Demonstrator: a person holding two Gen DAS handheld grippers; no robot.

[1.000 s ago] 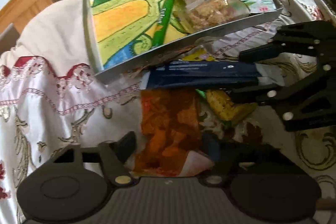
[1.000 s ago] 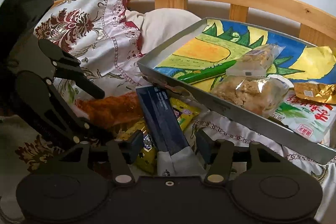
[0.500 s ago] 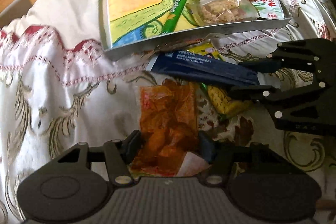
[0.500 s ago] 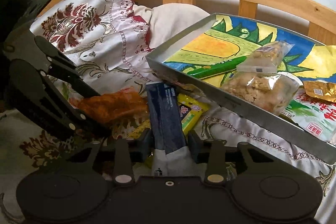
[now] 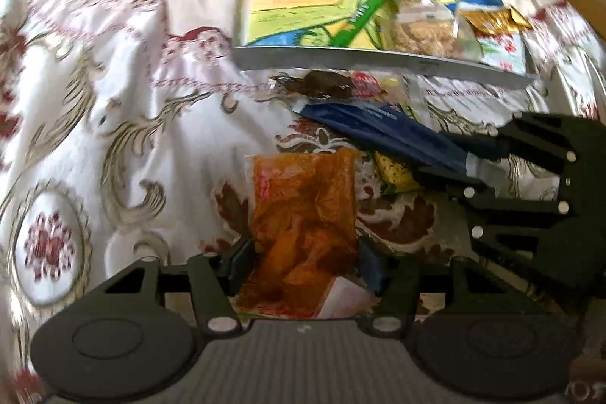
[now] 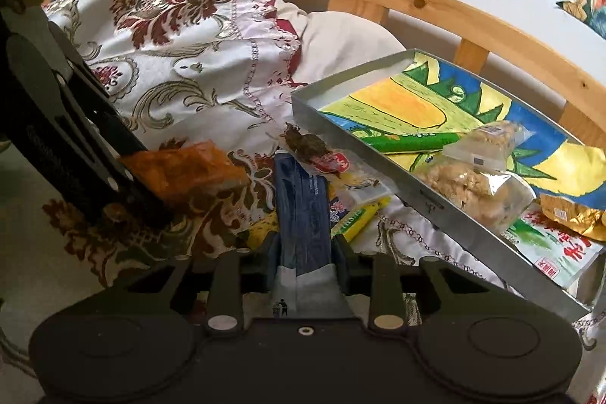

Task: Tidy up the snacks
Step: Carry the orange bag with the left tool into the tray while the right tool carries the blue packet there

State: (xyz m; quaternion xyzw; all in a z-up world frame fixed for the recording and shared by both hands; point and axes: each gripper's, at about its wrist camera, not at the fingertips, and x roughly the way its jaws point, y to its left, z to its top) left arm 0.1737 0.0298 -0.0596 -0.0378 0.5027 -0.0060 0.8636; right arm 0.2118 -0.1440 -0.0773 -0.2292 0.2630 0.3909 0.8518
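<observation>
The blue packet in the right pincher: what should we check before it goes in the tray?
1. Right gripper shut on the long dark-blue packet: ok.
2. Left gripper around the orange crinkly snack bag, grip firm: cannot tell.
3. Bare space in the grey metal tray: ok.
4. Clear packet with brown snack lying across the blue packet's far end: not ok.
5. Tray sitting level on the cloth: cannot tell.

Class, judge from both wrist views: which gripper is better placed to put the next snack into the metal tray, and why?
Right. The right gripper is shut on the dark blue packet, close to the metal tray. The left gripper only straddles the orange snack bag, farther from the tray.
</observation>
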